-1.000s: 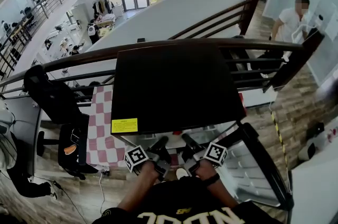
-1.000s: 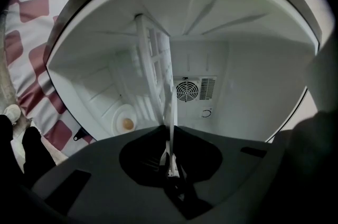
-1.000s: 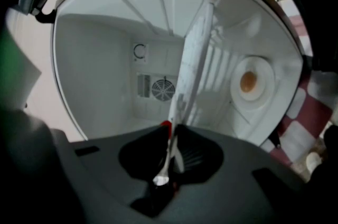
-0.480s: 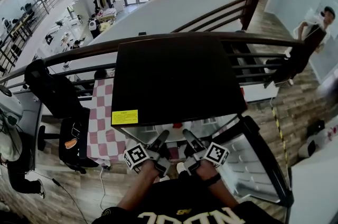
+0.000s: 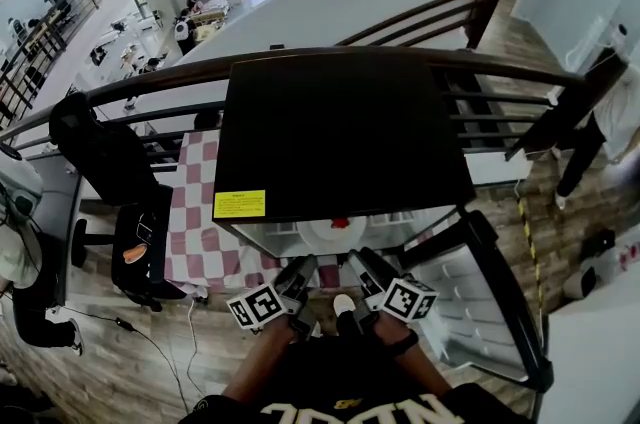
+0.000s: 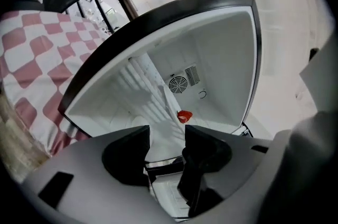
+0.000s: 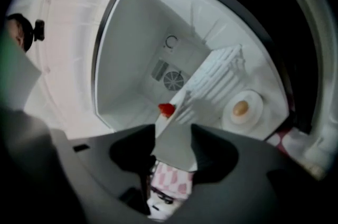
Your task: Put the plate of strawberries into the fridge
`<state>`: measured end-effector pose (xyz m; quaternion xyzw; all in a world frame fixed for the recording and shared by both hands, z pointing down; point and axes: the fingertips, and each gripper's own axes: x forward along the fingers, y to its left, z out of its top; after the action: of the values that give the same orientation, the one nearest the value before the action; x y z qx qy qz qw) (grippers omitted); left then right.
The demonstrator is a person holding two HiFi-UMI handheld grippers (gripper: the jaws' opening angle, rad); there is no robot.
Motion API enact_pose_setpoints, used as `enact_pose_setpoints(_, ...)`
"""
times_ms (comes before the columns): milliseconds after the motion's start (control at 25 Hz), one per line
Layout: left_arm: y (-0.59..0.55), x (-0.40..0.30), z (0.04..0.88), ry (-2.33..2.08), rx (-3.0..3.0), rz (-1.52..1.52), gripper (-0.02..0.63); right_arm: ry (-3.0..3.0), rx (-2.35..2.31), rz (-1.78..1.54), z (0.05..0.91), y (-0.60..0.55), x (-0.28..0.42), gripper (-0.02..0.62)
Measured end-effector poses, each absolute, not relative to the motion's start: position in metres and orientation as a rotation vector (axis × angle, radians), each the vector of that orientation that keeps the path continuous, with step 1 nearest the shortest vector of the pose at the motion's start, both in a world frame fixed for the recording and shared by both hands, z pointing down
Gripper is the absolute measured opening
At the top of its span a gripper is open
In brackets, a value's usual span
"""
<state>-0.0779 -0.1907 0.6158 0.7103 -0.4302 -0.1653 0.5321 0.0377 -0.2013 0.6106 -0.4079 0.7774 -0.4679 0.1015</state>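
The plate [image 5: 320, 238] of strawberries [image 5: 340, 223] lies on the white shelf inside the open fridge [image 5: 340, 132], towards the shelf's front edge, with neither tool touching it. The left hand-held gripper [image 6: 167, 130] is drawn clear in front of the shelf, its jaws opening with nothing between them; the right hand-held gripper [image 7: 174, 132] hangs just beside it, jaws wide apart and empty. A second small plate [image 7: 254, 102] carrying a brownish oval thing sits near the shelf's other end.

the yellow sticker [image 5: 238, 204] on top of the black fridge [image 5: 340, 132] has print too small to read — the white letters [image 5: 345, 409] on the person's shirt [image 5: 330, 377] are cut off.
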Motion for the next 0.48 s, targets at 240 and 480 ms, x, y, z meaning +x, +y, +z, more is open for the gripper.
enact_pose_setpoints(240,-0.182,-0.074,0.611,-1.168,1.953,-0.178,0.21,2.653,-1.428,-0.973,0.594,-0.199,0.041,0.206)
enact_pose_setpoints(480,-0.186,-0.059,0.6,-1.306,2.169,0.023,0.198,2.833,-1.486,-0.771,0.594,-0.194,0.031,0.204)
